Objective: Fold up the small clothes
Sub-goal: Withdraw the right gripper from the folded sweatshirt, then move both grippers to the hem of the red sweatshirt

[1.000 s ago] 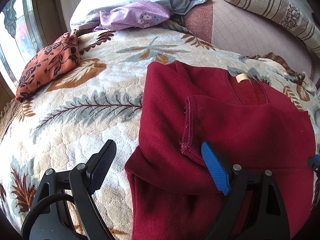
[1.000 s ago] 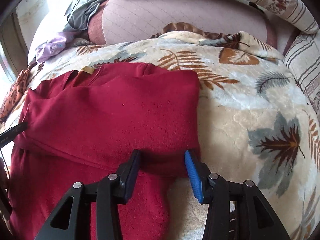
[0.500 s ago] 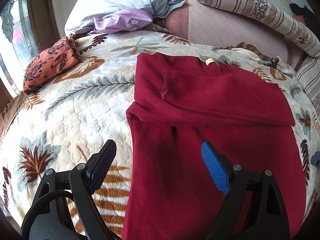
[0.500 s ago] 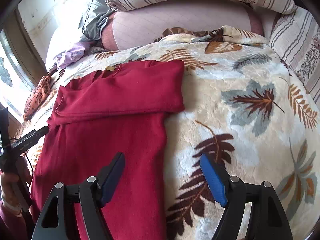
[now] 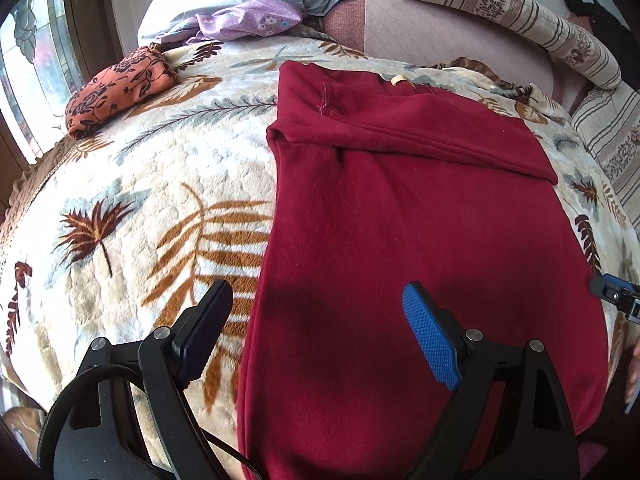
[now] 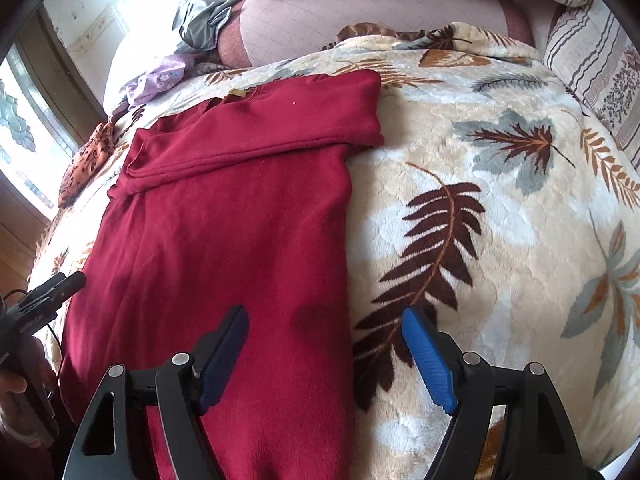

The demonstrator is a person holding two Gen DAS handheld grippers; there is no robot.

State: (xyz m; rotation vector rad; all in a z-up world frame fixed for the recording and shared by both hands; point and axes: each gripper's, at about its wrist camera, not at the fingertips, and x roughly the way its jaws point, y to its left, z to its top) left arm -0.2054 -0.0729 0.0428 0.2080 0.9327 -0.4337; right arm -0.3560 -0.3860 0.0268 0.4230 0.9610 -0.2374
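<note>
Left gripper: jaws wide, nothing held, straddling the left edge of the red garment. Right gripper: jaws wide, empty, straddling the garment's right edge. Garment: dark red knit, lying flat on the leaf-patterned blanket, sleeves folded across the chest below the collar. Handling: soft, limp, fairly thick; likely to sag and drag on the plush pile. Hold points: both corners of the near hem, probably past the bottom of both views.

The red garment is matt, soft fleecy cloth lying on a plush, textured leaf-print blanket.
</note>
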